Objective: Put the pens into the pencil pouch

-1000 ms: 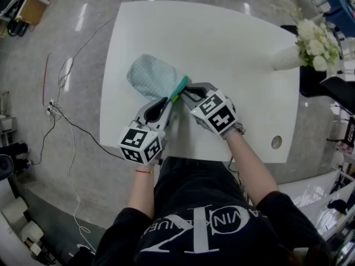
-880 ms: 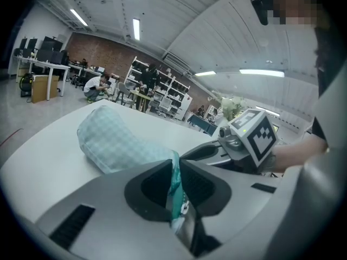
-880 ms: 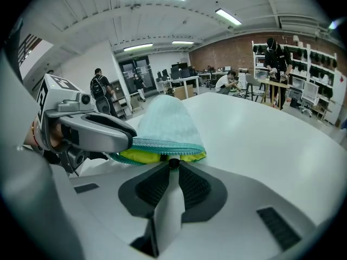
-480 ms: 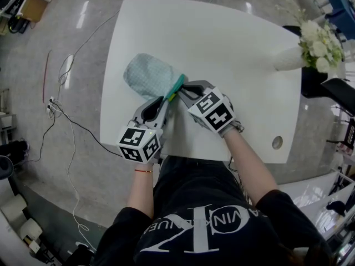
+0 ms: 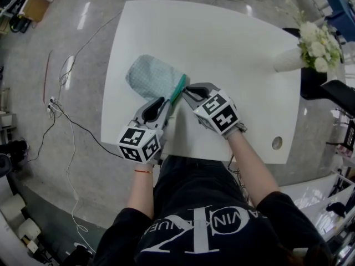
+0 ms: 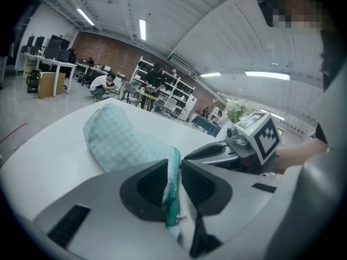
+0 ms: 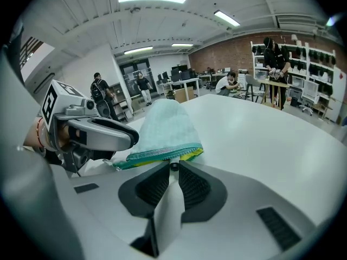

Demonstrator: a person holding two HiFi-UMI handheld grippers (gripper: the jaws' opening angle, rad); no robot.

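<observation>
White bench (image 5: 238,65), one checked pencil pouch (image 5: 152,76) lying left of centre, closed end near the left edge, bare surface wide open beyond and to the right. Two grippers at its mouth: left gripper (image 5: 168,103) fingers pinch the teal rim, just easing apart; right gripper (image 5: 186,92) fingers nearly together on a small dark end (image 7: 172,167), can't tell what. One flower bunch (image 5: 316,40) at the far right corner. Grey floor (image 5: 66,26), cables (image 5: 64,121) left.

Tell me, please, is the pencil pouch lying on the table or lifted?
Lying: the pencil pouch rests on the table, as the head and left gripper views show.
</observation>
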